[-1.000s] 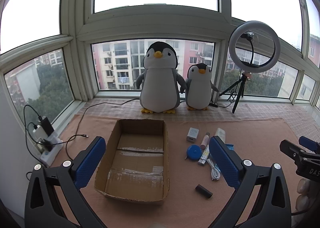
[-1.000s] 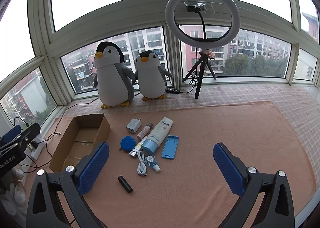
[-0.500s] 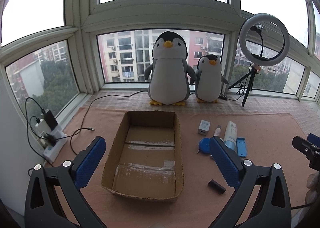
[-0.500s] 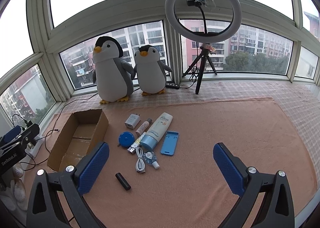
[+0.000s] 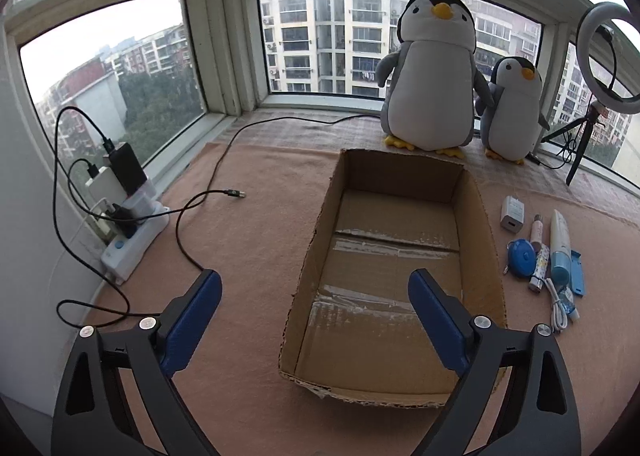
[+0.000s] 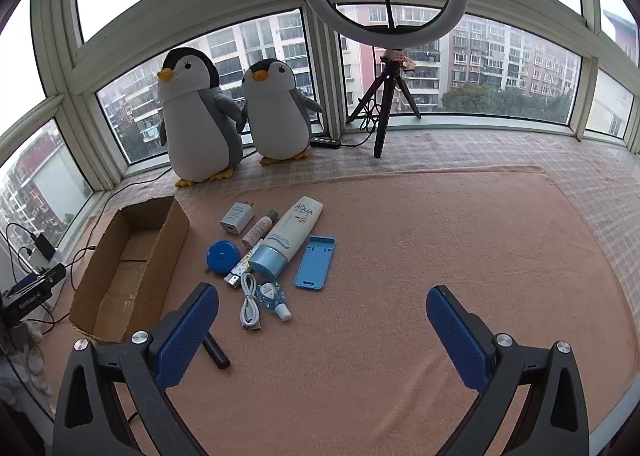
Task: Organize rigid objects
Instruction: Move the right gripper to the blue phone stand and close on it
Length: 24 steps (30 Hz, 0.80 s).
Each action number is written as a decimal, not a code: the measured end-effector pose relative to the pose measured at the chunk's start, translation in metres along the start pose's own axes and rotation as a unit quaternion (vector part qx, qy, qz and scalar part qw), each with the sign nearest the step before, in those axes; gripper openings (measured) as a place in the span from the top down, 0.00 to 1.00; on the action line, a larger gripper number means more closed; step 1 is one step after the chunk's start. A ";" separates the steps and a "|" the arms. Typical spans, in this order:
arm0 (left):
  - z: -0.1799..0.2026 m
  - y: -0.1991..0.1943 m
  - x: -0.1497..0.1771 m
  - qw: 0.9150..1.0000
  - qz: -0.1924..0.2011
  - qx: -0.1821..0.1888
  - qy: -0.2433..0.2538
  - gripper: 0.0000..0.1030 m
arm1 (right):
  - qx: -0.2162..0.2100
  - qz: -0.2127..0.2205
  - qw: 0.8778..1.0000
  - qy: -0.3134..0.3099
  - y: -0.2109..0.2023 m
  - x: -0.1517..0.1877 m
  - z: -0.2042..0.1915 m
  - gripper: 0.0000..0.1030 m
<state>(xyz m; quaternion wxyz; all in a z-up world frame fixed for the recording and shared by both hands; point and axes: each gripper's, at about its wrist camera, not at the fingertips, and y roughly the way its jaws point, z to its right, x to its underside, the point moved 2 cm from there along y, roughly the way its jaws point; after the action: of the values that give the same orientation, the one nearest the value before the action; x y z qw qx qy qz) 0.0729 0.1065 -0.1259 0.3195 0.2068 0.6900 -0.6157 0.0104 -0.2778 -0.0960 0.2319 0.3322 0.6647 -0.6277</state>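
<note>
On a pink mat, an open cardboard box [image 5: 394, 256] lies at left. The left gripper [image 5: 316, 308] hovers over its near left wall, jaws wide, just narrowing slightly, holding nothing. Right of the box sits a cluster: charger [image 6: 237, 218], blue tape measure [image 6: 222, 256], sunscreen tube [image 6: 290, 236], blue stand [image 6: 315, 267]. The right gripper [image 6: 322, 330] hangs open, empty.
</note>
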 end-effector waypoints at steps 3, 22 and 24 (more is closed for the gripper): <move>-0.008 0.020 0.005 1.000 -0.022 -0.006 -0.005 0.12 | 0.004 -0.010 1.000 0.007 0.010 0.004 0.008 0.00; -0.001 0.078 0.027 0.996 -0.083 -0.005 0.014 0.62 | 0.014 -0.084 0.996 0.019 0.101 -0.004 0.024 0.04; 0.000 0.080 0.029 0.996 -0.087 -0.002 0.014 0.66 | 0.009 -0.097 0.995 0.016 0.113 -0.004 0.019 0.08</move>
<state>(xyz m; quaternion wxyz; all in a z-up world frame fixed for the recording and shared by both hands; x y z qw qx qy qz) 0.1063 0.1159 -0.2038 0.2549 0.1538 0.7114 -0.6366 0.0939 -0.2981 -0.1718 0.1563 0.2787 0.6919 -0.6474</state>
